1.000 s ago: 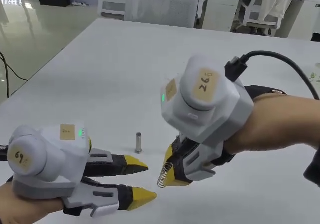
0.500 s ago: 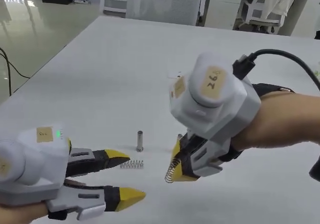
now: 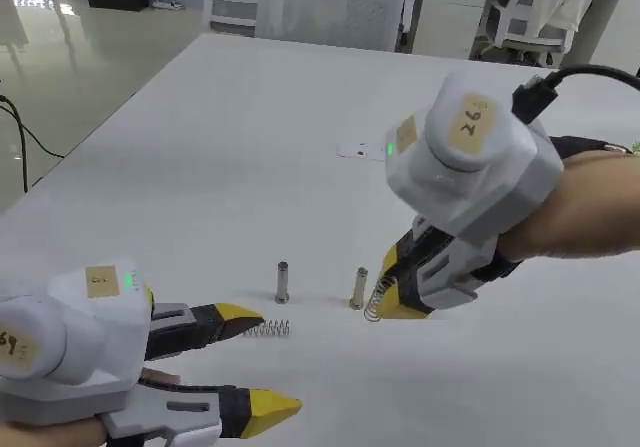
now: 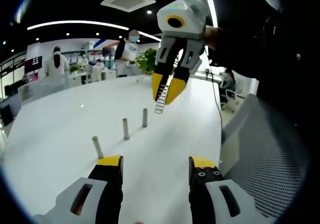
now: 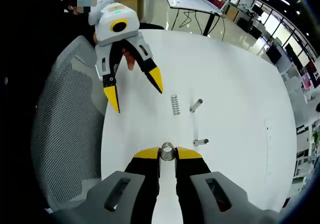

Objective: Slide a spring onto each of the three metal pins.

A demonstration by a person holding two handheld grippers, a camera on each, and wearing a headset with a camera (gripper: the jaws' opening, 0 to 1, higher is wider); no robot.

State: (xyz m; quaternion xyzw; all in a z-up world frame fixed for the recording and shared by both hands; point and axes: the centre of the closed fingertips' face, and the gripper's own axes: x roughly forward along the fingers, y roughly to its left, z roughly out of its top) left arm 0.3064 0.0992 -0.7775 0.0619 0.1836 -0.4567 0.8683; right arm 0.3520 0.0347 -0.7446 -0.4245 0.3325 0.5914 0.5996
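Nearest me, the left gripper sits low over the white table, its yellow-tipped jaws spread wide with nothing between them. Just past its upper jaw, a loose spring lies flat on the tabletop. Beyond it stand the metal pins, which the left gripper view shows as an upright row of three. Farther on, the right gripper has its jaws pinched on a second spring. It hangs tilted just beside the right-hand pin, and I cannot tell whether they touch.
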